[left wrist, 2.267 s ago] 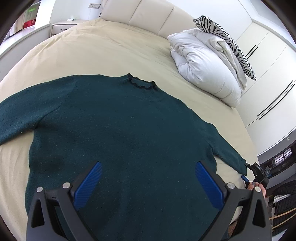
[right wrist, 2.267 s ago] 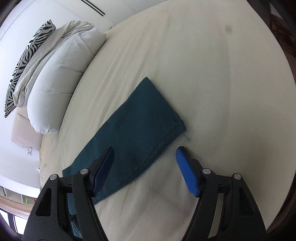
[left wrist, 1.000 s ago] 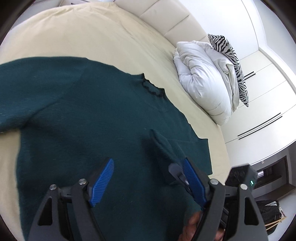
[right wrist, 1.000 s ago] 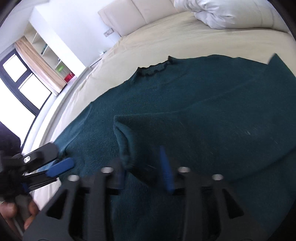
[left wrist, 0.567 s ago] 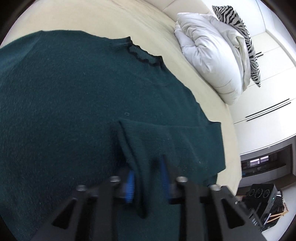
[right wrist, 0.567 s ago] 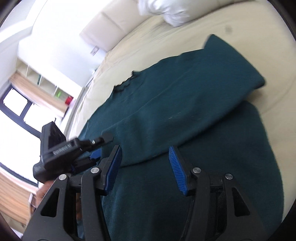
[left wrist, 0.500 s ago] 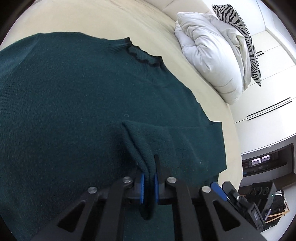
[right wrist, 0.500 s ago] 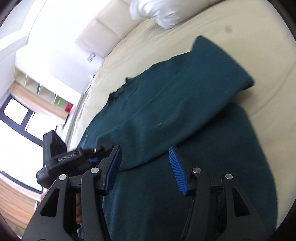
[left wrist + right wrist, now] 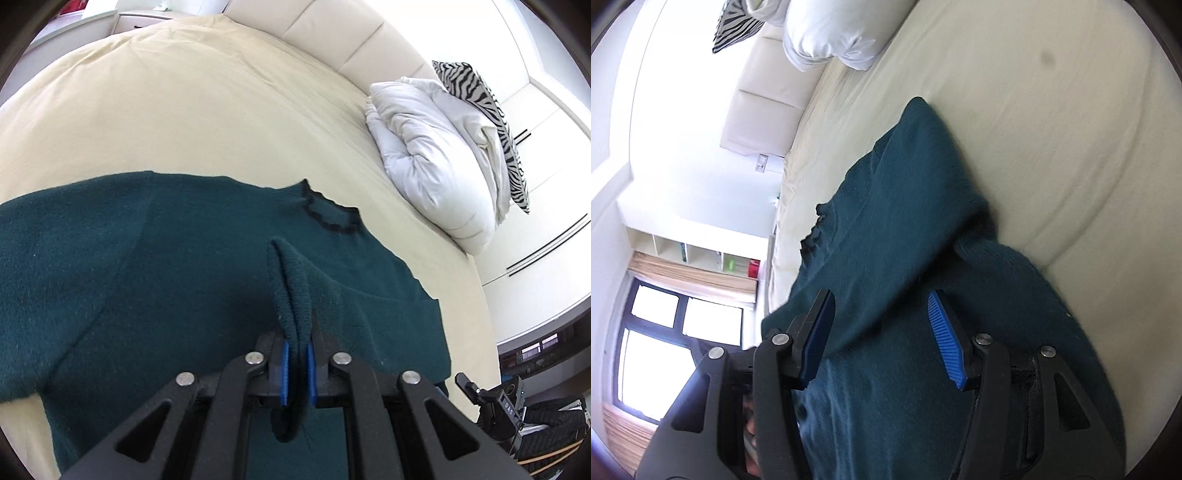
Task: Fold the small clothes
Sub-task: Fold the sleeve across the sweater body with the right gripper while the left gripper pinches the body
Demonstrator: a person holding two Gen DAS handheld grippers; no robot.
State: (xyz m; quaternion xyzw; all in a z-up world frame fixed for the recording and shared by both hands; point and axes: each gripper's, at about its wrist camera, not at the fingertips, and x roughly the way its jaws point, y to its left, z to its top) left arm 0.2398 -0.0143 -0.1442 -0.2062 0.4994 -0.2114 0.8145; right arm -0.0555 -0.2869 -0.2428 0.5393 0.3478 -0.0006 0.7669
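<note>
Bed carries the dark green sweater, spread flat below the white duvet and zebra pillow, neckline toward the headboard. Progress: early, I'd say; one sleeve is folded in across the sweater's chest, the other sleeve and the body folds look undone. Left claw is clenched on that sleeve's cuff end, over the sweater's middle. Right claw is released, hovering over the sweater's side, gripping nothing. Versus 2.3 s ago: both claws were released and the sleeve lay straight out on the bed.
</note>
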